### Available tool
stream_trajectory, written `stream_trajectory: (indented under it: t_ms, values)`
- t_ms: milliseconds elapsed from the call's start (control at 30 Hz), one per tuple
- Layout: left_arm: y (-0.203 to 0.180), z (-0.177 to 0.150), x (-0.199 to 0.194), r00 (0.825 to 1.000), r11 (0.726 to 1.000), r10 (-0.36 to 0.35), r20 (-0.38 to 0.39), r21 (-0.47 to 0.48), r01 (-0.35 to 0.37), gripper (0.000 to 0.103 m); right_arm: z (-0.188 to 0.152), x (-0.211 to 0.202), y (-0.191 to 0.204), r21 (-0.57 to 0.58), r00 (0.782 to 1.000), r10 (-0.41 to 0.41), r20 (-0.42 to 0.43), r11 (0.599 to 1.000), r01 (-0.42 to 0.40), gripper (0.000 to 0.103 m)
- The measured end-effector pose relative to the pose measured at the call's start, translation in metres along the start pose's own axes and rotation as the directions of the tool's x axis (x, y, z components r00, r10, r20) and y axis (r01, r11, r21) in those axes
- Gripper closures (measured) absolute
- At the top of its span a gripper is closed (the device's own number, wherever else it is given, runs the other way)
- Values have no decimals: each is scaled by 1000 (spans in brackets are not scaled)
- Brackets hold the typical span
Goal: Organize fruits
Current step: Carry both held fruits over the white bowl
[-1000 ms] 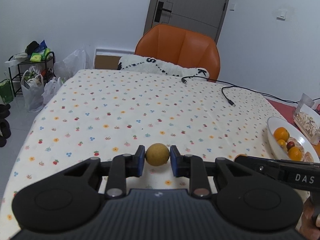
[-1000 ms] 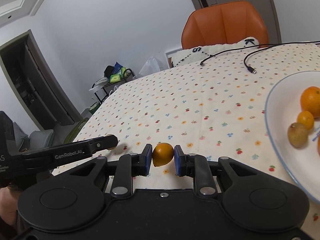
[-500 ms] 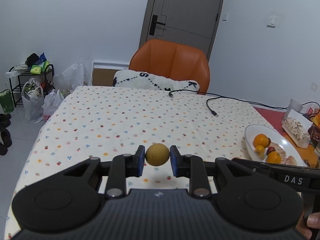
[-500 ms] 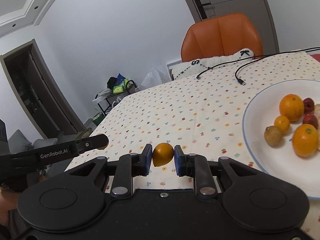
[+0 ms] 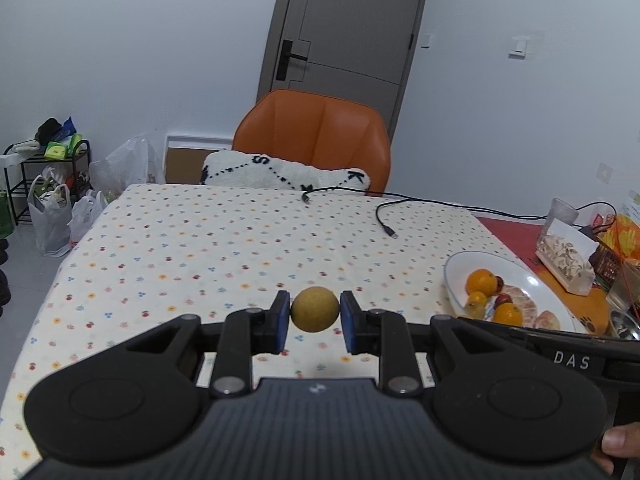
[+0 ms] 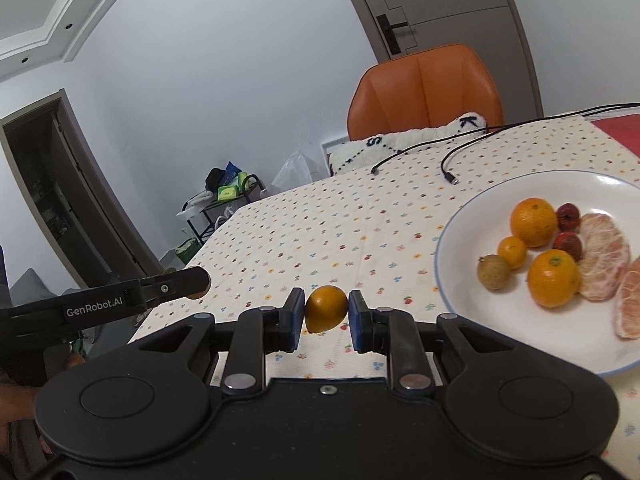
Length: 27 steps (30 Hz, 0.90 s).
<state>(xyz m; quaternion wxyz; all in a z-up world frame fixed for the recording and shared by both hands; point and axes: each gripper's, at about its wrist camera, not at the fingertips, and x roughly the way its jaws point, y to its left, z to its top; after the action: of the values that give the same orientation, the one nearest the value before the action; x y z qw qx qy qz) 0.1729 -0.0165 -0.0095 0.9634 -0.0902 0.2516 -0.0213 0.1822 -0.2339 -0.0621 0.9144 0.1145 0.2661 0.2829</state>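
Note:
My left gripper (image 5: 315, 315) is shut on a round yellow-brown fruit (image 5: 315, 309) and holds it above the dotted tablecloth. My right gripper (image 6: 326, 315) is shut on a small orange fruit (image 6: 326, 308), above the cloth just left of the white plate (image 6: 452, 236). The plate holds several oranges (image 6: 534, 222), a brown fruit (image 6: 493, 272), red fruits (image 6: 568, 241) and peeled citrus segments (image 6: 602, 254). In the left wrist view the plate (image 5: 456, 276) lies to the right, beyond the right gripper's body.
An orange chair (image 5: 316, 136) with a white cushion (image 5: 280, 172) stands at the table's far edge. Black cables (image 5: 384, 220) lie on the far cloth. A tissue pack (image 5: 568, 256), a cup (image 5: 562, 212) and other clutter sit right of the plate.
Both grippers have risen and drawn back with their fruits still held. The right gripper has moved toward the plate, which now shows more fully.

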Motion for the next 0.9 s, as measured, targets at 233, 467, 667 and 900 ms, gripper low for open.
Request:
stream_trajectory:
  t_ms: [233, 467, 667, 900]
  values:
    - [-17, -2, 0, 999, 999, -37, 1, 11, 37, 78, -1, -14, -9, 7, 999, -30, 16, 1000, 30, 81]
    - [-39, -4, 4, 997, 996, -81, -2, 27, 81, 78, -3, -31, -22, 19, 997, -63, 32, 998, 62, 81]
    - [-62, -7, 13, 993, 992, -117, -15, 44, 118, 78, -4, -44, -41, 41, 994, -99, 44, 994, 98, 81]
    - [-88, -10, 24, 987, 986, -156, -30, 61, 157, 78, -5, -60, -67, 65, 987, -150, 54, 987, 147, 81]
